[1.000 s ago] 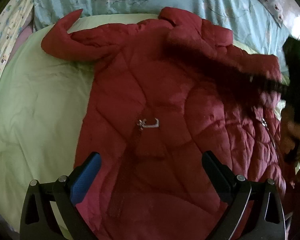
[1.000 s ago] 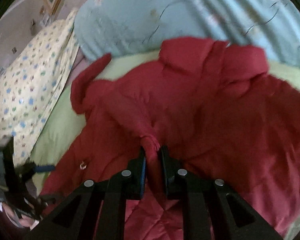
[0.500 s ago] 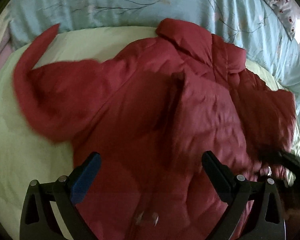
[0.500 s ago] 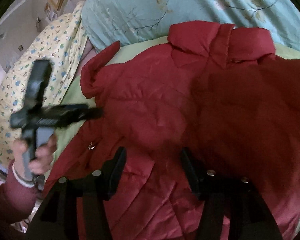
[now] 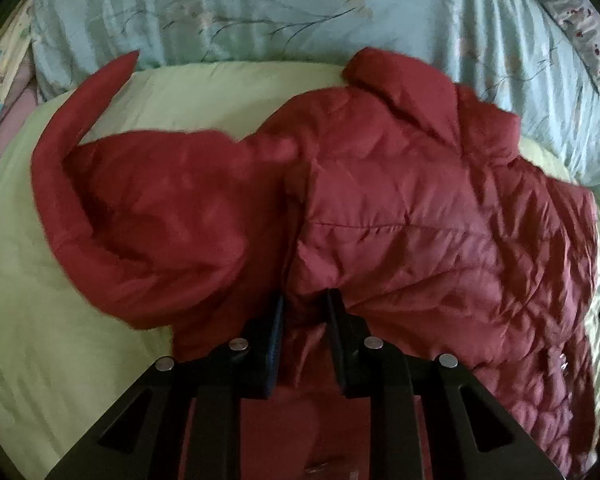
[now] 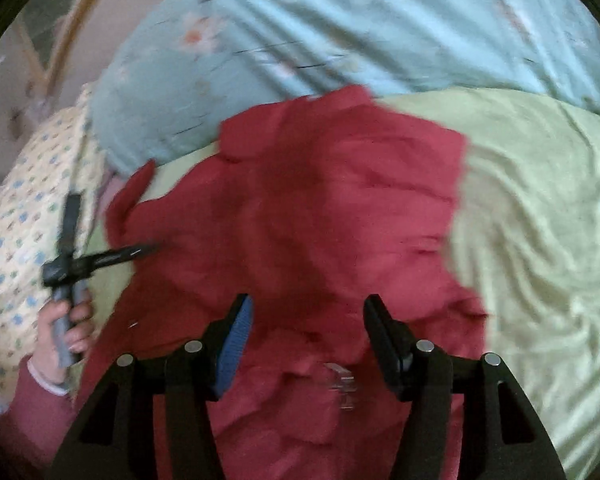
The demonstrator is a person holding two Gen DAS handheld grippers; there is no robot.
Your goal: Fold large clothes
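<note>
A dark red quilted jacket [image 5: 400, 208] lies on the bed, collar [image 5: 400, 80] at the far side and its right half folded over the middle. One sleeve [image 5: 140, 208] spreads out to the left. My left gripper [image 5: 306, 300] is closing on the near edge of the folded layer, with red fabric pinched between its pads. In the right wrist view the jacket [image 6: 300, 208] lies under my right gripper [image 6: 308, 304], which stands open with nothing gripped. The left gripper [image 6: 148, 248] reaches in from the left there, held by a hand [image 6: 60, 328].
The pale green sheet [image 5: 40, 340] surrounds the jacket, with a wide bare stretch [image 6: 540, 240] to the right. A light blue floral duvet [image 5: 300, 8] lies along the far side. A yellow patterned pillow [image 6: 16, 220] is at the left. A small clear clasp [image 6: 342, 388] sits on the jacket.
My right gripper let go of the fabric fold, opened and swung away to the right. My left gripper moved in over the jacket and went from wide open to pinching its folded edge.
</note>
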